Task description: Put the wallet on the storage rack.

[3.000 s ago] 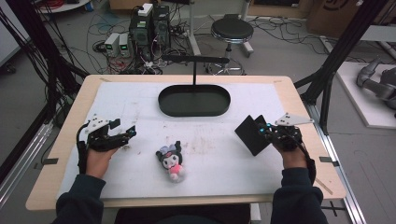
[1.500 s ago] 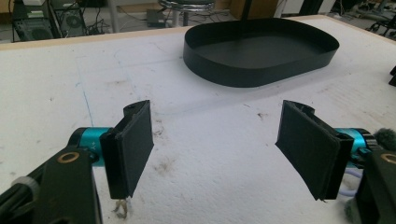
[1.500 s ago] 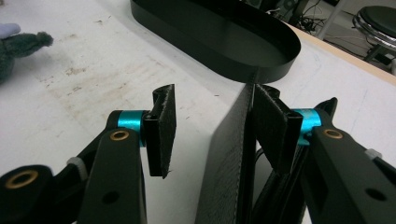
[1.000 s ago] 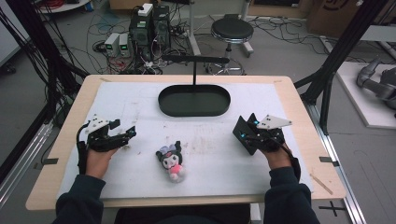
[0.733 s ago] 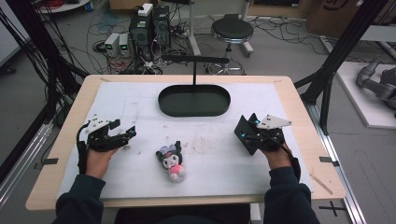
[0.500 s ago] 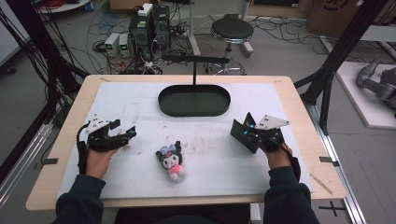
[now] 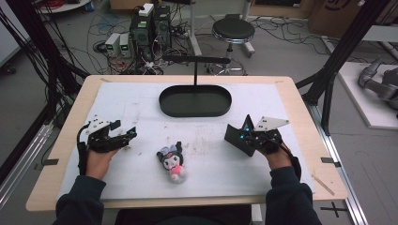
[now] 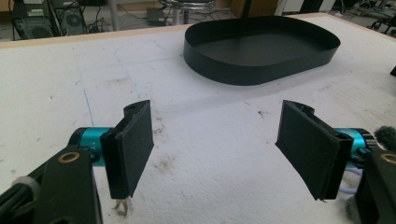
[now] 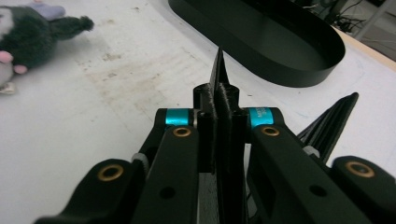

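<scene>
My right gripper (image 7: pixel 247 138) (image 9: pixel 219 100) is at the right of the white mat, shut on a thin black sheet-like thing (image 7: pixel 236 137). The sheet's pointed tip (image 9: pixel 218 65) sticks out between the pads, and another black flap (image 9: pixel 329 123) shows beside the jaws. These jaws have just been closing, then easing a touch. My left gripper (image 7: pixel 127 137) (image 8: pixel 219 149) rests at the left, open, with bare mat between its pads. A small dark plush toy (image 7: pixel 171 161) (image 9: pixel 23 28) with a pink body lies between the two hands. A black oval tray (image 7: pixel 195 114) (image 8: pixel 261 70) (image 9: pixel 280 70) sits empty farther back.
A black stand with a horizontal bar (image 7: pixel 195 59) rises behind the tray. The white mat (image 7: pixel 141 103) covers a wooden table (image 7: pixel 300 108). Beyond the far edge are computers, cables and a stool (image 7: pixel 233 30).
Since three seconds ago my right hand has come leftward with the black sheet. Within the last second the sheet shifted only slightly. The left gripper and the plush toy have not moved.
</scene>
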`<state>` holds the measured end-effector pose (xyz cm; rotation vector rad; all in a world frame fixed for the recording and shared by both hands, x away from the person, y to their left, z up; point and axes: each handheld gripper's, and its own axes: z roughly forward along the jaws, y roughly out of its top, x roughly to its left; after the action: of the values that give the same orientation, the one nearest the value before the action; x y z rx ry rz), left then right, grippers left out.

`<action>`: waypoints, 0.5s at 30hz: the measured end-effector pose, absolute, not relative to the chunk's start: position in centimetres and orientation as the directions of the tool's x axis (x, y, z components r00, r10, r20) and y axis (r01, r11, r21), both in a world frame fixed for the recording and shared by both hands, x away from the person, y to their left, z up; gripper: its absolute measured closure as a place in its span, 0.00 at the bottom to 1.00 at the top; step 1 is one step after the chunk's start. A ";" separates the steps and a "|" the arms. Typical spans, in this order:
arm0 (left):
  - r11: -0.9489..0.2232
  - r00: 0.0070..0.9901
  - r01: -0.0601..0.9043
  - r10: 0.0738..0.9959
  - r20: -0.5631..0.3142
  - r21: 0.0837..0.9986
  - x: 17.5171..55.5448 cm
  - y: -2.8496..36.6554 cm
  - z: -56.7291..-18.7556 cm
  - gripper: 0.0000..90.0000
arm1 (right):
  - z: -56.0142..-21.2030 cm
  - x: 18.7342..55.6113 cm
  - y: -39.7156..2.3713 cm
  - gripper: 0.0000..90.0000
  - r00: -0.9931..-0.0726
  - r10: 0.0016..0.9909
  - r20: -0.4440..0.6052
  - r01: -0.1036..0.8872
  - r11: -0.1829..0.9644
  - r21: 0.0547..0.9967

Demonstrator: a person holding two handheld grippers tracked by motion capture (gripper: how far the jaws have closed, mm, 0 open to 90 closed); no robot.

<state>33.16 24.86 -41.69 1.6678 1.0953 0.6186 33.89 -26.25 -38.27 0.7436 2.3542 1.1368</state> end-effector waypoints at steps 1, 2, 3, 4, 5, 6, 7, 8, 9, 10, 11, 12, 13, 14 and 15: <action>-0.084 0.458 0.369 0.883 -0.103 0.926 33.2 24.9 -41.7 0.30 | -38.4 33.9 -26.1 0.85 -0.764 0.629 -0.146 0.280 0.527 0.802; -0.082 0.457 0.370 0.883 -0.105 0.925 33.1 24.9 -41.7 0.30 | -38.4 33.9 -26.1 0.85 -0.764 0.629 -0.146 0.280 0.527 0.802; -0.079 0.454 0.371 0.884 -0.107 0.925 33.1 24.9 -41.7 0.30 | -38.4 33.9 -26.1 0.83 -0.764 0.628 -0.148 0.279 0.529 0.801; -0.077 0.453 0.371 0.885 -0.108 0.926 33.1 24.9 -41.7 0.30 | -38.4 33.9 -26.1 0.79 -0.763 0.628 -0.152 0.273 0.527 0.805; -0.077 0.453 0.370 0.885 -0.107 0.926 33.1 24.9 -41.7 0.30 | -38.4 33.9 -26.1 0.76 -0.761 0.631 -0.155 0.269 0.523 0.809; -0.077 0.454 0.369 0.885 -0.108 0.926 33.1 24.9 -41.7 0.30 | -38.3 33.9 -26.1 0.73 -0.756 0.635 -0.159 0.264 0.519 0.813; -0.077 0.454 0.370 0.885 -0.108 0.926 33.1 24.9 -41.7 0.30 | -38.3 33.8 -26.2 0.71 -0.753 0.638 -0.163 0.261 0.517 0.815; -0.078 0.453 0.370 0.885 -0.107 0.926 33.1 24.9 -41.7 0.30 | -38.2 33.9 -26.2 0.69 -0.751 0.639 -0.166 0.256 0.513 0.819; -0.077 0.454 0.369 0.885 -0.107 0.926 33.2 24.9 -41.7 0.30 | -38.2 33.9 -26.2 0.68 -0.750 0.640 -0.166 0.255 0.513 0.820; -0.077 0.454 0.369 0.885 -0.107 0.926 33.1 24.9 -41.7 0.30 | -38.3 33.9 -26.3 0.66 -0.749 0.640 -0.170 0.253 0.514 0.820; -0.078 0.453 0.370 0.885 -0.107 0.926 33.1 24.9 -41.7 0.30 | -38.3 33.9 -26.3 0.65 -0.748 0.641 -0.173 0.252 0.514 0.820; -0.080 0.454 0.369 0.885 -0.104 0.926 33.1 24.9 -41.7 0.30 | -38.3 33.9 -26.2 0.62 -0.745 0.644 -0.174 0.252 0.514 0.820; -0.079 0.455 0.369 0.884 -0.106 0.926 33.1 24.9 -41.7 0.30 | -38.3 33.9 -26.3 0.60 -0.739 0.651 -0.175 0.256 0.510 0.821; -0.080 0.454 0.369 0.885 -0.105 0.926 33.1 24.9 -41.7 0.30 | -38.3 33.9 -26.3 0.58 -0.737 0.654 -0.174 0.255 0.507 0.823; -0.078 0.455 0.369 0.884 -0.107 0.926 33.1 24.9 -41.7 0.30 | -38.3 33.9 -26.3 0.56 -0.732 0.658 -0.177 0.255 0.505 0.825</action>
<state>33.13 24.93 -41.69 1.6620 1.0990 0.6172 33.92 -26.29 -38.32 0.7490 2.2752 1.1347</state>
